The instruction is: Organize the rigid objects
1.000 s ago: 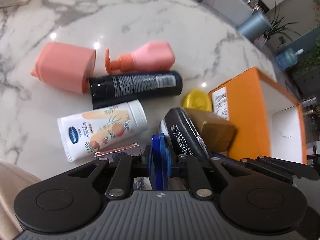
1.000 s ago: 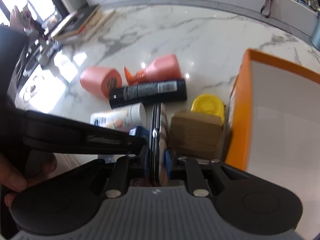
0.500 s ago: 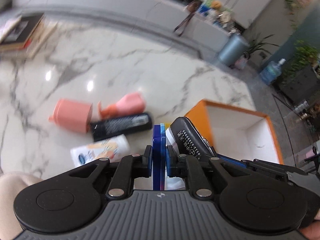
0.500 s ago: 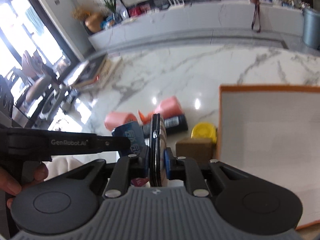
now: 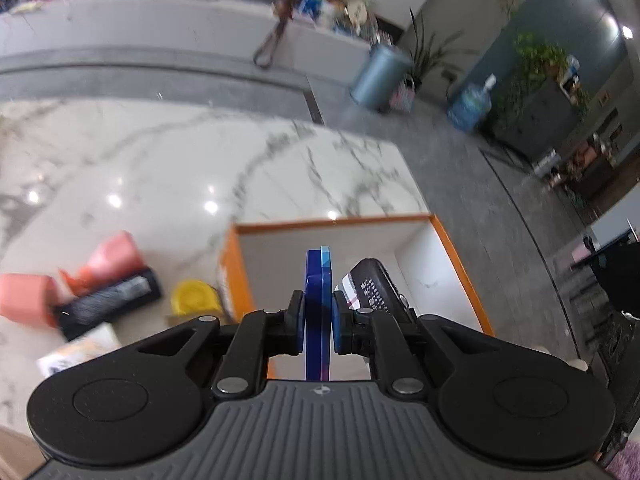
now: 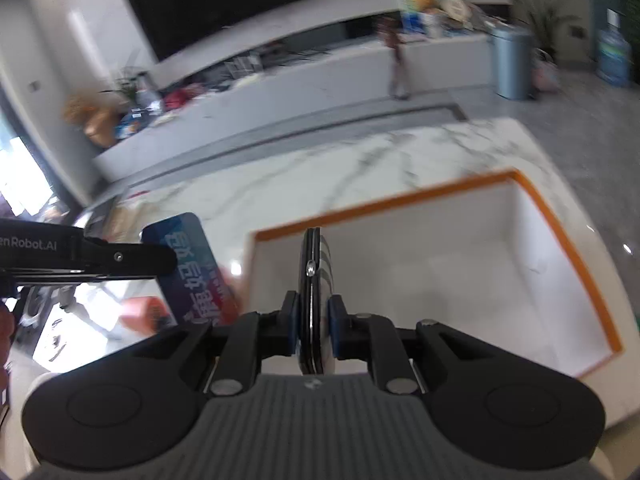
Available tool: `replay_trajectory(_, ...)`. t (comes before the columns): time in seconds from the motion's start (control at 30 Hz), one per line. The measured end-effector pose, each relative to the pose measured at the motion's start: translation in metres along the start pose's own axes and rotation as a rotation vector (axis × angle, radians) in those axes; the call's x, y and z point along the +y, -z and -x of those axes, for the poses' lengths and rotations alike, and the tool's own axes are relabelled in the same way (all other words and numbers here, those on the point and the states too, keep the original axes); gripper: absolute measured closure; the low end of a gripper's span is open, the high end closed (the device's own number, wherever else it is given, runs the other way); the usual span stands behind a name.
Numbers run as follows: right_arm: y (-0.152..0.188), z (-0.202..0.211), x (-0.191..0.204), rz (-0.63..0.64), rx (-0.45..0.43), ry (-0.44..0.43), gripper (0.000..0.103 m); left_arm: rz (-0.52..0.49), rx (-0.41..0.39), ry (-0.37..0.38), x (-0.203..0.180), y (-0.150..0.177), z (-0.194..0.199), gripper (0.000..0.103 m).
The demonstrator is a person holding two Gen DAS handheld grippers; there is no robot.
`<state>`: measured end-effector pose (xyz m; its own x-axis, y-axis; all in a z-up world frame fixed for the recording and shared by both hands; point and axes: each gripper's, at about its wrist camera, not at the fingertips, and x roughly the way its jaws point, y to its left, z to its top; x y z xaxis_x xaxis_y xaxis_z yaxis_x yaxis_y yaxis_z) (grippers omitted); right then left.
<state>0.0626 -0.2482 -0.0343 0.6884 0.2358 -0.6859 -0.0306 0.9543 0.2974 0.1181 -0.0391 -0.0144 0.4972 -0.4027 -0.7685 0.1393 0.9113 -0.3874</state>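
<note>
Your left gripper (image 5: 318,322) clamps a thin blue card (image 5: 319,280), angled down over the orange-rimmed white box (image 5: 460,256). Your right gripper (image 6: 314,328) (beside it) pinches a flat black case (image 6: 314,280).

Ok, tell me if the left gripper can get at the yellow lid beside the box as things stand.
Probably not yet: the left gripper is shut on a blue card, so its jaws are occupied. The yellow lid itself lies uncovered outside the orange box.

A: How is the left gripper (image 5: 318,316) built?
B: Black linkage arms with silver rivets, blue pads, and a ribbed grey housing are seen.
A: And the right gripper (image 6: 313,320)?
B: The same build is shown; white "Robot.AI" lettering is printed beside it.
</note>
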Motion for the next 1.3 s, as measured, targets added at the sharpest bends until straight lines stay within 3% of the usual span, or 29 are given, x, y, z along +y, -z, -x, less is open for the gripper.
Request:
replay_trajectory(0.1, 0.004, -0.007, -0.017, -0.011, 0.013, 0.05, 0.088, -0.016, 0.065, -0.024, -0.008, -0.001, -0.037, 0.089)
replay_trajectory(0.5, 0.003, -0.048, -0.034, -0.02, 0.08, 0.055, 0.088, -0.114, 0.241, -0.161, -0.01, 0.002, -0.125, 0.089)
replay_trajectory(0.7, 0.006, -0.06, -0.038, -0.015, 0.109, 0.065, 0.088, -0.141, 0.273, -0.205, -0.014, -0.003, -0.148, 0.089)
replay_trajectory(0.87, 0.008, -0.064, -0.042, -0.02, 0.121, 0.081, 0.088, -0.185, 0.298, -0.285, -0.019, -0.003, -0.163, 0.088)
replay_trajectory(1.13, 0.01, -0.066, -0.044, -0.025, 0.131, 0.089, 0.087, -0.382, 0.298, -0.424, -0.037, 0.011, -0.177, 0.08)
replay_trajectory(1.23, 0.011, -0.065, -0.045, -0.024, 0.132, 0.093, 0.087, -0.499, 0.276, -0.485, -0.044, 0.019, -0.178, 0.08)
replay_trajectory(1.3, 0.011, -0.065, -0.046, -0.026, 0.133, 0.097, 0.087, -0.515, 0.263, -0.488, -0.045, 0.021, -0.175, 0.078)
